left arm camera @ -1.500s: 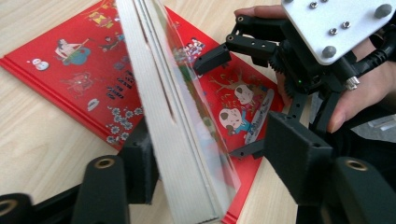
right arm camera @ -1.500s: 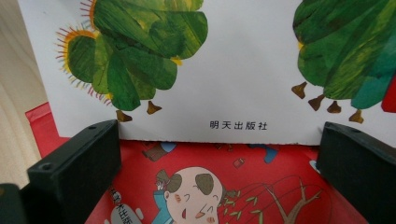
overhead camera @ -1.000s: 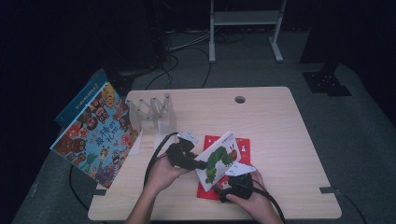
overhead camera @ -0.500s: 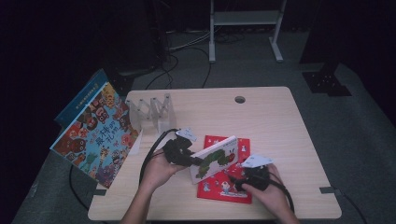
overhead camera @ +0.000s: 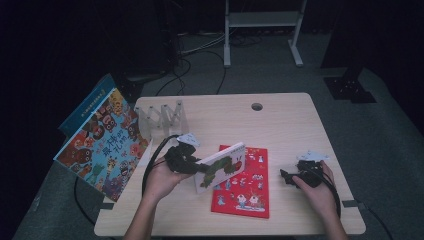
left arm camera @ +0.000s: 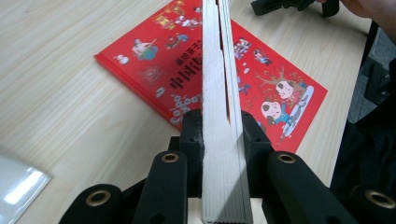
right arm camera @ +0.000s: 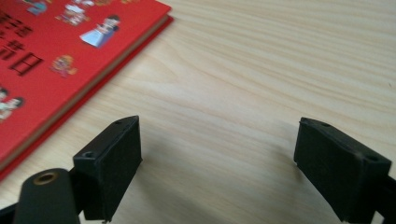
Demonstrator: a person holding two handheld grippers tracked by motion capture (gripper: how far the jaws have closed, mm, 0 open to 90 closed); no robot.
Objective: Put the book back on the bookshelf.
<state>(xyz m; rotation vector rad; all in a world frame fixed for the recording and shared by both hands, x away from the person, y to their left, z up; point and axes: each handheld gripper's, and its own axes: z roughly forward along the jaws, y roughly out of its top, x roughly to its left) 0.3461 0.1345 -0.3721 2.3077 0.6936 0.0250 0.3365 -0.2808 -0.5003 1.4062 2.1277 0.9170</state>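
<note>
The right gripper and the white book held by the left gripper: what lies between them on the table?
In the high view, the red book lies flat between the right gripper and the white book; beside it is bare wood.

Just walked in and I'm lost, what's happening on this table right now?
A person is sorting picture books with two hand-held grippers. The left gripper is clamped on a white board book, held on edge above a red book lying flat on the table. The right gripper has let go and pulled off to the side, its jaws apart over bare wood. A clear rack stands behind.
</note>
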